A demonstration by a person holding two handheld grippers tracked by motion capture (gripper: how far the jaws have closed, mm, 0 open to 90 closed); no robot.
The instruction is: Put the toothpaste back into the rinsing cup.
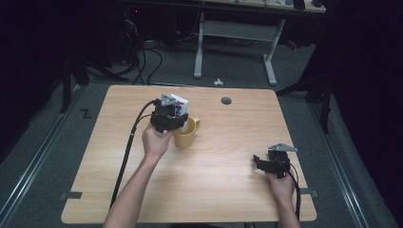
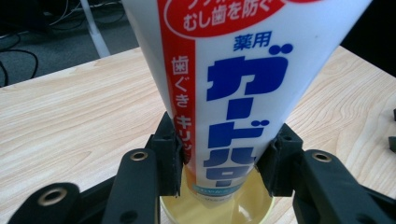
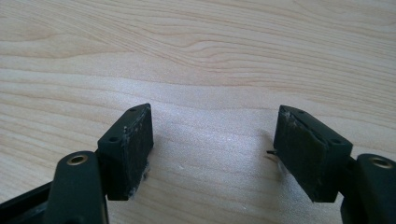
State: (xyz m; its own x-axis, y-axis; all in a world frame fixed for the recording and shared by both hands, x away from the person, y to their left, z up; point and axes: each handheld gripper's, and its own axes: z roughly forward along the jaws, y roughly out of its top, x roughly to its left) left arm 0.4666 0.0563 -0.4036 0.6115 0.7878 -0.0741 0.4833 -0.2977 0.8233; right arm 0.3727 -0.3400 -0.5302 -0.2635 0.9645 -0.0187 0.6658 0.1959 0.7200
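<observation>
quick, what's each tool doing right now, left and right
Left tool: closed on the toothpaste tube, upright with its lower end in the yellow mug.
Right tool: open, holding nothing, just above the table.

Wooden table (image 1: 218, 190), grey desk frame (image 1: 235, 33) behind

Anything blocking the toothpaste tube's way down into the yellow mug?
Nothing visible. The left gripper holds the toothpaste tube upright, its lower end already at the open mouth of the yellow mug; the inside looks empty.
</observation>
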